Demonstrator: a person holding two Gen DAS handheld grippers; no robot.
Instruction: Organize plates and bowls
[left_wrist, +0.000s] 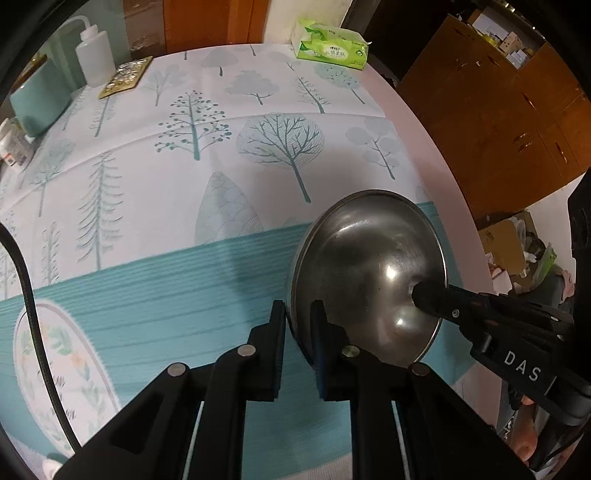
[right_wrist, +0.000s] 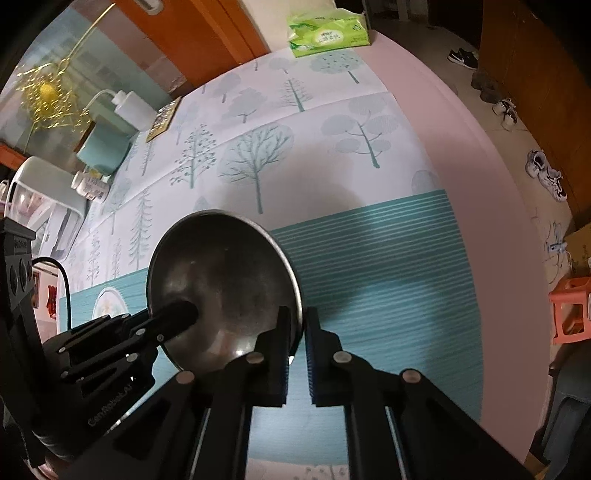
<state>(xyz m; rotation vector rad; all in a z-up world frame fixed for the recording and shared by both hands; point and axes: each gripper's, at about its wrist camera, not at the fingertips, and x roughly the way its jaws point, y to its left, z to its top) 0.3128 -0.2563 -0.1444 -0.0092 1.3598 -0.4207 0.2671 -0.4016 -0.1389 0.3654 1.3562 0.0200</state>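
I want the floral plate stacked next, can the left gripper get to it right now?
Probably not yet: the left gripper is shut on the steel bowl rim, with the right gripper. The floral plate lies unobstructed nearby.

Both grippers clamped, pointing steeply down

The left gripper (left_wrist: 298, 325) and right gripper (right_wrist: 295, 328) each pinch opposite rims of one round steel bowl (left_wrist: 365, 266), fingers (left_wrist: 277, 332) closed.
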